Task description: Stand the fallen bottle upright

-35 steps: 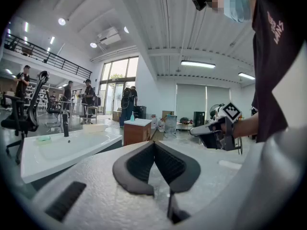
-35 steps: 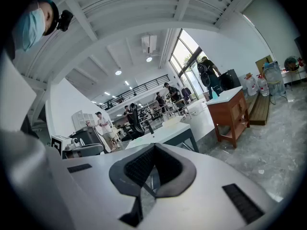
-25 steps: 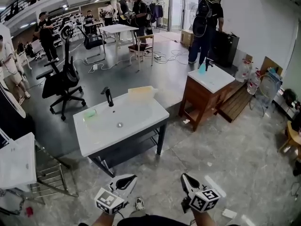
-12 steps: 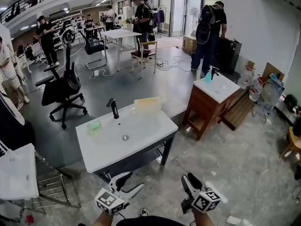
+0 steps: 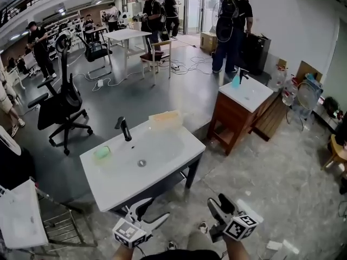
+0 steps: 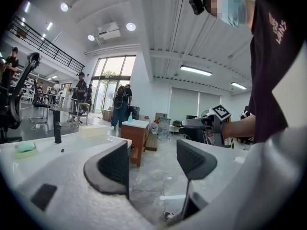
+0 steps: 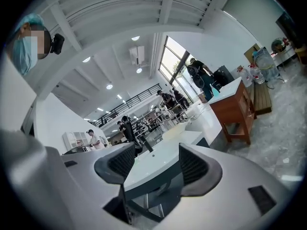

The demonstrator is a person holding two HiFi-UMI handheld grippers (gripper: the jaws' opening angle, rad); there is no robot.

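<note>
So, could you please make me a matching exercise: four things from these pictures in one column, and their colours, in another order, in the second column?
Things
1. faucet on the near sink
2. small pad on that sink's left rim
3. lying bottle at its back rim
4. standing bottle on the wooden washstand

Colours
A. pale yellow
B. light blue
C. black
D. green

Pairs: 1-C, 2-D, 3-A, 4-B
</note>
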